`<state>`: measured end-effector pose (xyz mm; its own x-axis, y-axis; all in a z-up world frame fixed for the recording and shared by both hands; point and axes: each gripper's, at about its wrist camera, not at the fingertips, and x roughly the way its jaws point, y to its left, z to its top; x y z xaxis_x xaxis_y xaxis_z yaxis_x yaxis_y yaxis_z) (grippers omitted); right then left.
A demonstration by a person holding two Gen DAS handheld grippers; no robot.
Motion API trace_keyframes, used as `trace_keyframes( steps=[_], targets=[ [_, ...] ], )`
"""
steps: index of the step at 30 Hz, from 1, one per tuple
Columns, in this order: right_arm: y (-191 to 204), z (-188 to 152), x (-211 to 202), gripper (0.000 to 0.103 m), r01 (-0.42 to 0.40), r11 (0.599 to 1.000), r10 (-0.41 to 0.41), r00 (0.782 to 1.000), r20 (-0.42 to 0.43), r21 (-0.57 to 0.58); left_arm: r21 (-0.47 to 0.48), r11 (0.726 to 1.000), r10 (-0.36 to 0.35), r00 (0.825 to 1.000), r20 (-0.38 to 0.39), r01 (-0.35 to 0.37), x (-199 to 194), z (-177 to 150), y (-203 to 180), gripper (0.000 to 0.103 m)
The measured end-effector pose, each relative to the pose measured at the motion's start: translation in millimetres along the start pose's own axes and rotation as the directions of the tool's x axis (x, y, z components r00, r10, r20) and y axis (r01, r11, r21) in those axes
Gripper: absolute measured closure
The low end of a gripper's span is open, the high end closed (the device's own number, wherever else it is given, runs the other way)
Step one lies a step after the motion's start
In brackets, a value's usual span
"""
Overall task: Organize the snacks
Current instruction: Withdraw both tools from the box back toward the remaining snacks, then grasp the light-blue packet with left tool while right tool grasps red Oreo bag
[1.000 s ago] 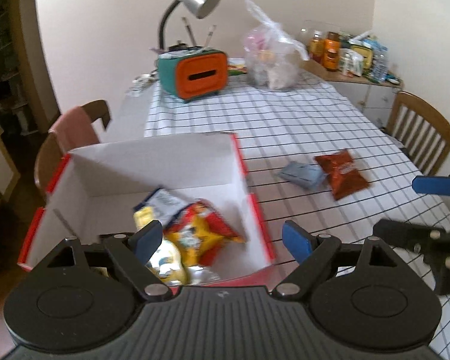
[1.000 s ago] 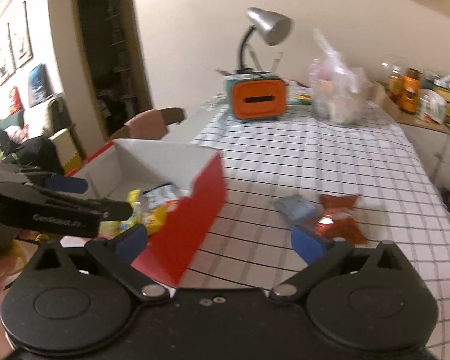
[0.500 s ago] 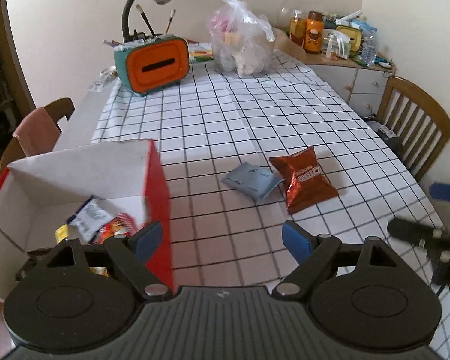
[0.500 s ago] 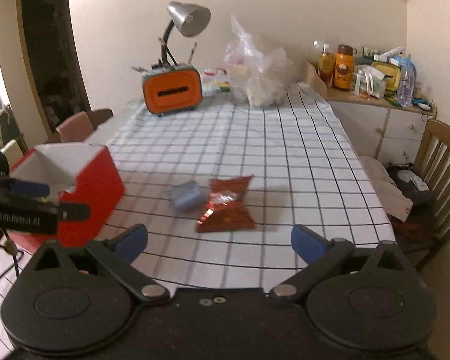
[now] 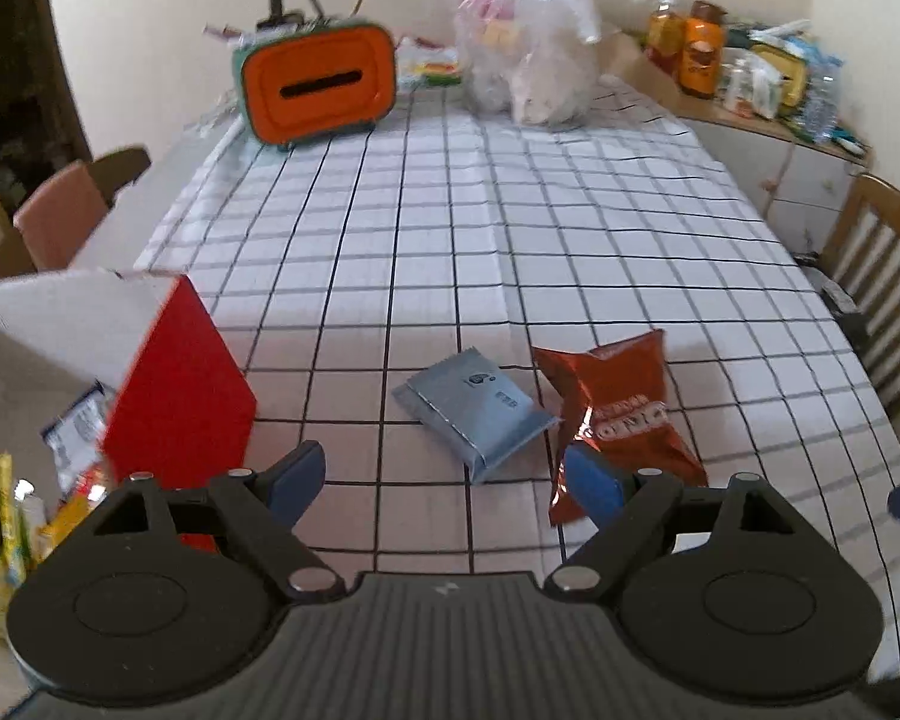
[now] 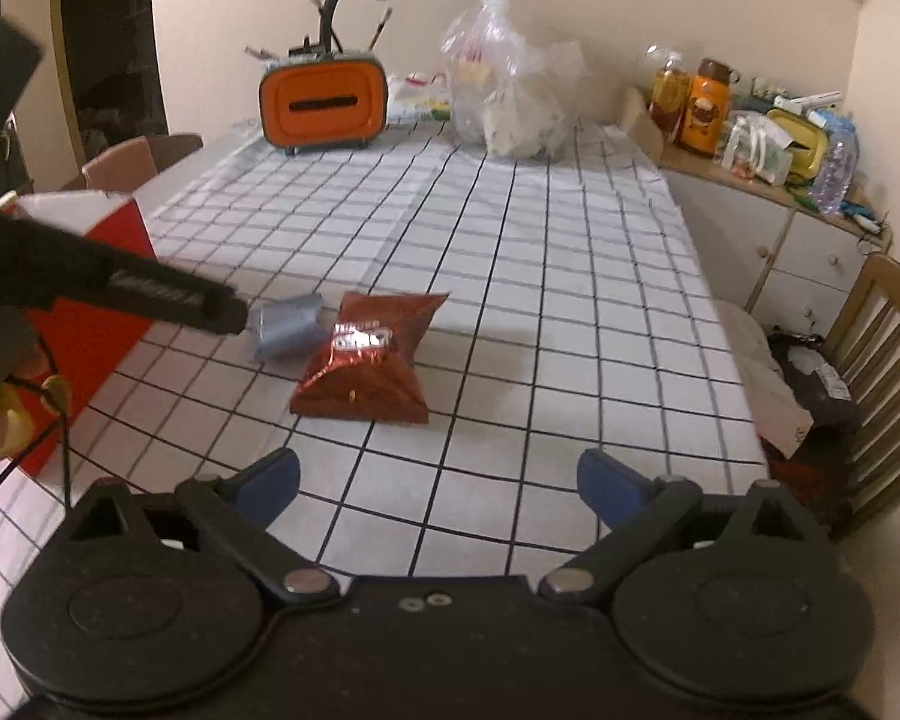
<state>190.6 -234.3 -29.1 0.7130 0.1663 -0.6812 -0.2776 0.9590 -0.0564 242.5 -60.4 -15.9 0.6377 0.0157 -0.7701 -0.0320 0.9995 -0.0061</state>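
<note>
A grey-blue snack packet [image 5: 475, 411] and a red chip bag [image 5: 615, 420] lie side by side on the checked tablecloth [image 5: 450, 228]. A red box with white inside [image 5: 174, 384] stands at the left and holds several snack packets [image 5: 72, 426]. My left gripper [image 5: 444, 483] is open and empty, just short of the grey packet. My right gripper [image 6: 438, 483] is open and empty, a little short of the red bag [image 6: 369, 360]. The grey packet [image 6: 288, 324] shows beside it, partly hidden by the left gripper's finger [image 6: 168, 297]. The red box [image 6: 90, 312] is at the left.
An orange and teal case [image 5: 318, 87] with a desk lamp, and a full plastic bag [image 5: 528, 60], stand at the table's far end. A sideboard with bottles [image 6: 750, 138] is at the right. Wooden chairs stand at the right [image 6: 870, 396] and far left [image 5: 72, 210].
Both grippers swung right, away from the box, and closer to the two packets on the cloth. Both stayed open and empty.
</note>
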Motion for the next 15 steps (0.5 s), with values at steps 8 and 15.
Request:
trace_keyframes(
  steps=[8, 15],
  targets=[
    [10.9, 18.6, 38.4, 0.007, -0.021, 0.999, 0.021, 1.0, -0.01, -0.041, -0.063, 0.997, 0.036, 0.998, -0.051, -0.039, 42.4, 17.2, -5.1, 0.016],
    [14.6, 36.7, 73.7, 0.012, -0.03, 0.998, 0.028, 0.999, -0.042, -0.052, -0.103, 0.994, 0.037, 0.995, -0.096, -0.047, 70.6, 28.1, -9.3, 0.016]
  ],
)
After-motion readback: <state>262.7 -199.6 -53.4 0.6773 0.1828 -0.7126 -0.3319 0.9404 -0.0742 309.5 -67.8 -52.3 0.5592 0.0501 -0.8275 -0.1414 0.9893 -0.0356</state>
